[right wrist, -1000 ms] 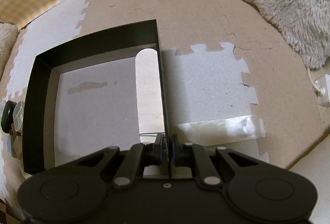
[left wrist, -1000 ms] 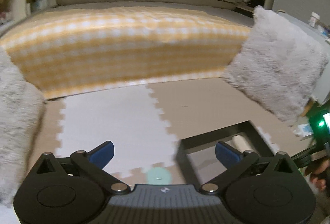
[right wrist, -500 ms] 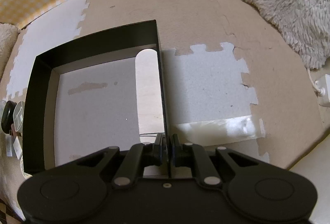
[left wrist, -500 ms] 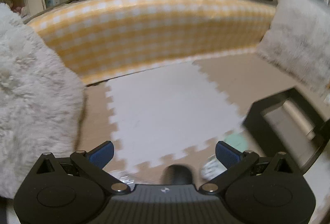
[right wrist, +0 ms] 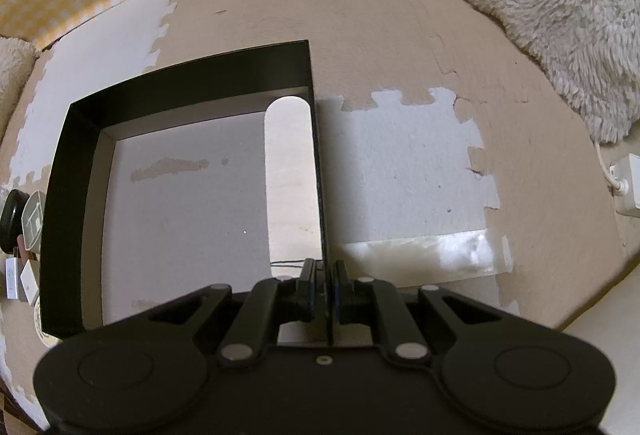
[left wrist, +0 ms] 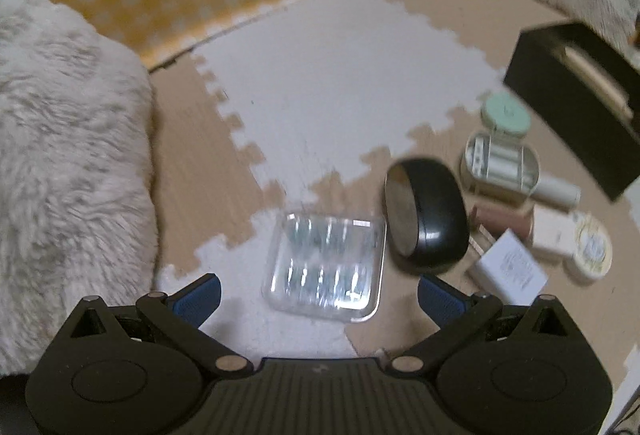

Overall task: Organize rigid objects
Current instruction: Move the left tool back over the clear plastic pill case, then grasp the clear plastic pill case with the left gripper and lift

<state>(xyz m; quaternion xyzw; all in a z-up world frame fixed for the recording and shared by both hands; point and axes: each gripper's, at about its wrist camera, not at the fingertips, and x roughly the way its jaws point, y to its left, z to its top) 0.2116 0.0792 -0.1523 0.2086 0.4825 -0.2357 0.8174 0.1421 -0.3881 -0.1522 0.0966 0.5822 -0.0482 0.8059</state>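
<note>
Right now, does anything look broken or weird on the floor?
Yes. The foam floor mat looks worn: beside the black box a strip of clear tape covers a seam, and there is a small tear at a puzzle edge. Inside the box, a brownish scuff marks the grey bottom.

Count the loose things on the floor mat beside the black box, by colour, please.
Clear plastic compartment case: 1
Black oval case: 1
Mint green round lid: 1
White or cream small items, blurred, such as the white charger block: about 5
Total: about 8
</note>
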